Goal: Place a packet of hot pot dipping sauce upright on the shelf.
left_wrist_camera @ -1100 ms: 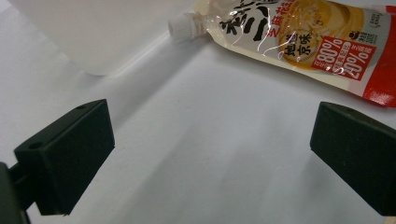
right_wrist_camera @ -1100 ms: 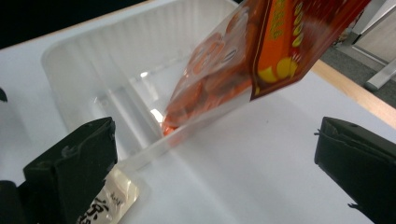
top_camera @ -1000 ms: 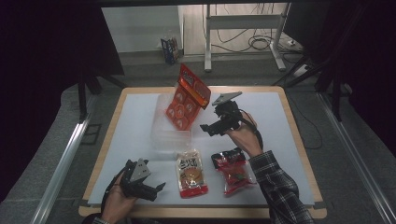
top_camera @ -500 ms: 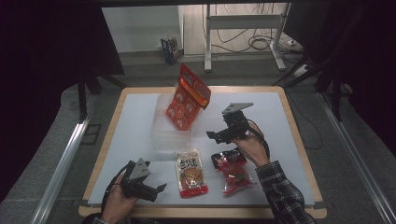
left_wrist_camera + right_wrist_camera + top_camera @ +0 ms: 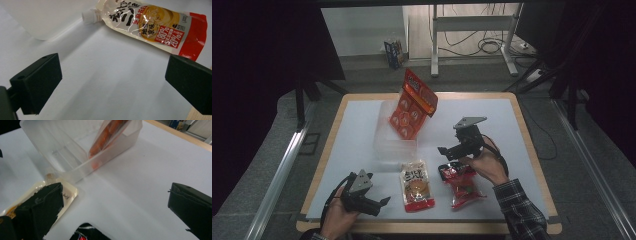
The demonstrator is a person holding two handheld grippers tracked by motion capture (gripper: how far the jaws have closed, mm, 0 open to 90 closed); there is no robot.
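Three pouches on the table w/ a clear plastic bin. Spouted pouch lies flat near the front edge, btwn my two grippers; in the left gripper view its print reads "80%" and "20%" in a red panel, plus large black CJK characters I can't make out fully, over a yellow-gold round graphic, white cap pointing toward the bin. Orange-red pouch stands tilted in the bin, leaning out over its back rim; its label text is too small to read. Dark red pouch lies flat just right of the spouted one, right under my right hand; writing not legible. My right gripper hovers above the table just over that dark red pouch's top end, jaws wide apart & holding nothing, pointing left toward the bin; grey three-cornered plate on top, wrist bent, plaid sleeve coming in from the bottom right. In the right gripper view, bin and orange-red pouch sit ahead, spouted pouch's top behind the left jaw. My left gripper rests low at the front left corner, jaws spread, empty, aimed right at the spouted pouch, near it but not touching.
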